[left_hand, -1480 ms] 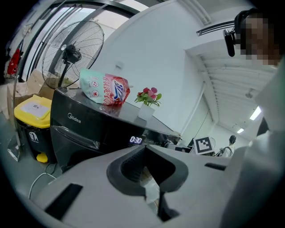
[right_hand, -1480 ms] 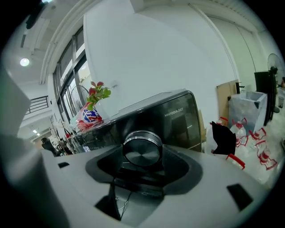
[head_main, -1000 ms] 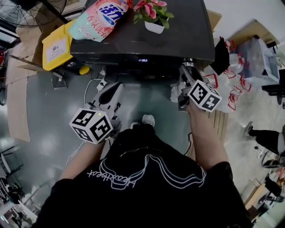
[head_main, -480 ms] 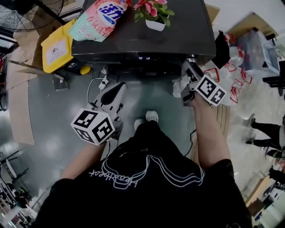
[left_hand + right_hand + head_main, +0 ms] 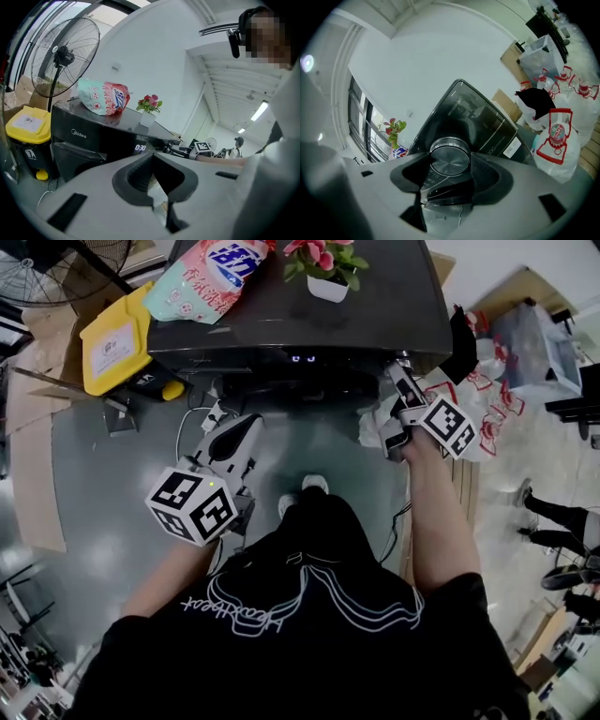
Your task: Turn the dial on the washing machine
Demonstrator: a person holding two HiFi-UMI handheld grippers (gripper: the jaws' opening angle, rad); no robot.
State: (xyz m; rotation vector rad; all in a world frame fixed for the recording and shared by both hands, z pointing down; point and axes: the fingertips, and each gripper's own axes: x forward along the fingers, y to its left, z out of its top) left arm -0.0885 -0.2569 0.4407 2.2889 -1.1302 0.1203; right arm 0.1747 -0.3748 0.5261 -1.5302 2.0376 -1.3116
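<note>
Where the dial point(image 5: 449, 157) sits on the front of the washing machine point(image 5: 375, 315), top right, we judge it smooth metal, stiff to turn — grip its rim. Right gripper point(image 5: 448, 165) clamps it, jaws fairly wide; left gripper point(image 5: 152, 158) hangs closed, empty.

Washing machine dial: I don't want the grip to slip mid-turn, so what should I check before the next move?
1. Dial sits between the right gripper jaws, with a pad against each side: ok.
2. Grip is square on the dial's face, not cocked off one edge: ok.
3. Left gripper is held back from the washing machine, jaws together and empty: ok.
4. Display is lit and reads 0:30: ok.
5. Which setting the dial now points to: cannot tell, no marker is readable.
6. Flower pot stands upright on the machine's top: ok.
</note>
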